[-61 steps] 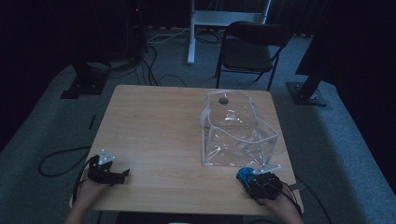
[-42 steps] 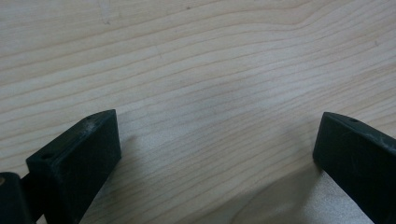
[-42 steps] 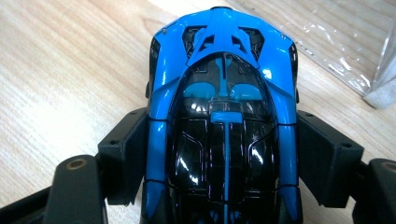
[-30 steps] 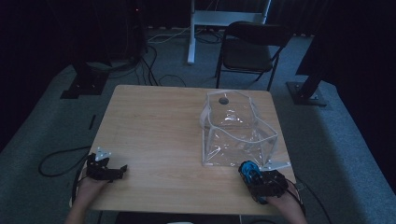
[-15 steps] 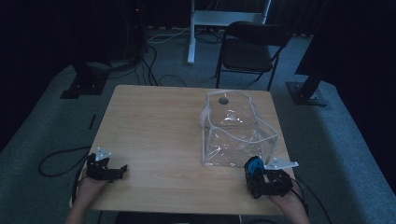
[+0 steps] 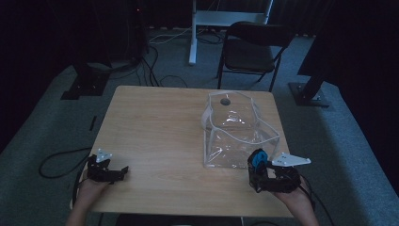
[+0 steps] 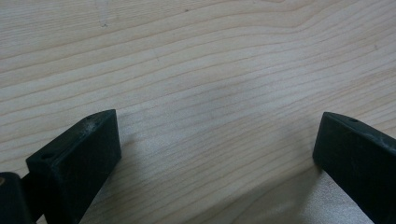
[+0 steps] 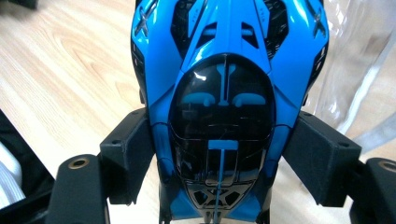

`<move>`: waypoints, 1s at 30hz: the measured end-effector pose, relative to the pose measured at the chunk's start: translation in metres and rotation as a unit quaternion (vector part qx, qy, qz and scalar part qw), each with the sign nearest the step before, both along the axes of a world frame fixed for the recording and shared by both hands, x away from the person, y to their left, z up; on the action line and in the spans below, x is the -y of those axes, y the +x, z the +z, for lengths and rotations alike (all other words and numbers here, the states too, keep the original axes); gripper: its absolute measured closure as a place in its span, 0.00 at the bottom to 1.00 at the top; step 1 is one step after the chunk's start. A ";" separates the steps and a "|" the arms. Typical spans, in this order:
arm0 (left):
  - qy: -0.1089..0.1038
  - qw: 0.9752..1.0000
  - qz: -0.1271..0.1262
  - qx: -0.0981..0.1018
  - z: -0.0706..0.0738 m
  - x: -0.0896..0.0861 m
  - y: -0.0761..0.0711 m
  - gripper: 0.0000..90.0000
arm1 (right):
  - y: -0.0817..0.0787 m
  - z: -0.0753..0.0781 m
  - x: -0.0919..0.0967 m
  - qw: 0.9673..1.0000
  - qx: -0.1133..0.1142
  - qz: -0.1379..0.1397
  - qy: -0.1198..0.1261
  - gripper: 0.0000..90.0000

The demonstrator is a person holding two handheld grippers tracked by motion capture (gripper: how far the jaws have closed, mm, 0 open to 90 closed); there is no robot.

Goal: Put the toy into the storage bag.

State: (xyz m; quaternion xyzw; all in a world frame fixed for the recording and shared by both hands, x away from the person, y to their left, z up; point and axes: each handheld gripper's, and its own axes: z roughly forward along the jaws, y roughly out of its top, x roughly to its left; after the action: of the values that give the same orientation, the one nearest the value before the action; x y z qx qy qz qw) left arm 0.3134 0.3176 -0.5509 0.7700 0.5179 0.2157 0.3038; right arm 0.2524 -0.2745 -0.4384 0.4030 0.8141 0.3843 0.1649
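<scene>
A blue and black toy car [image 8: 224, 93] sits between the two black jaws of my right gripper [image 8: 223, 158], and the pads press on its sides. In the high view that right gripper [image 6: 258, 165] holds the blue car [image 6: 258, 159] lifted near the front right corner of the table, just in front of a clear plastic bag [image 6: 237, 129]. The bag stands upright with its top open. My left gripper [image 6: 117, 173] rests on the wood near the front left corner. Its jaws stand wide apart over bare table [image 7: 201, 93], with nothing between them.
The wooden table [image 6: 160, 127] has open room across its middle and left half. A dark round spot [image 6: 225, 100] shows at the bag's far top. Behind the table stand a black folding chair [image 6: 251, 52], a white desk leg [image 6: 192, 33] and floor cables [image 6: 155, 70].
My right gripper has risen with the blue car and tipped it more upright, close to the bag's front corner. The left gripper has stayed put.
</scene>
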 end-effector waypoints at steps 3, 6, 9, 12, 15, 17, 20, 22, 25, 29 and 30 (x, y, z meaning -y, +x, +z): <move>0.000 1.000 0.000 0.000 0.000 0.000 0.000 0.02 | 0.000 0.009 -0.001 1.000 0.012 0.000 -0.003 0.30; 0.000 1.000 0.000 0.000 0.000 0.000 0.000 0.02 | 0.001 0.027 0.003 0.999 0.036 -0.001 0.013 0.30; 0.000 1.000 0.000 0.000 0.000 0.000 0.000 0.02 | 0.002 0.040 0.006 0.998 0.055 -0.003 0.014 0.30; 0.000 1.000 0.000 0.000 0.000 0.000 0.000 0.02 | 0.003 0.054 0.009 0.997 0.069 0.001 0.020 0.30; 0.000 1.000 0.000 0.000 0.000 0.000 0.000 0.02 | 0.004 0.062 0.010 0.997 0.079 -0.002 0.019 0.30; 0.000 1.000 0.000 0.000 0.000 0.000 0.000 0.02 | 0.007 0.073 0.012 0.996 0.087 -0.001 0.025 0.30; -0.001 1.000 0.004 -0.001 0.000 0.001 0.001 0.02 | 0.010 0.086 0.012 0.995 0.101 -0.001 0.019 0.30; -0.001 1.000 0.005 0.000 0.000 0.002 0.001 0.02 | 0.013 0.093 0.012 0.994 0.107 0.002 0.021 0.30; -0.001 1.000 0.005 -0.001 0.000 0.002 0.001 0.02 | 0.017 0.104 0.012 0.993 0.117 0.005 0.025 0.30; -0.001 1.000 0.005 0.000 0.000 0.002 0.001 0.02 | 0.026 0.116 0.011 0.992 0.128 0.005 0.019 0.30; 0.000 1.000 0.005 0.000 0.000 0.002 0.001 0.02 | 0.029 0.119 0.010 0.992 0.128 0.007 0.015 0.30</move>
State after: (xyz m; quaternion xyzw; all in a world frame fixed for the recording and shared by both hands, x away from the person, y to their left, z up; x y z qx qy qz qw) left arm 0.3141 0.3160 -0.5508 0.7673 0.5221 0.2167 0.3028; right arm 0.2814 -0.2848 -0.3195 0.3468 0.7831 0.4465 0.2589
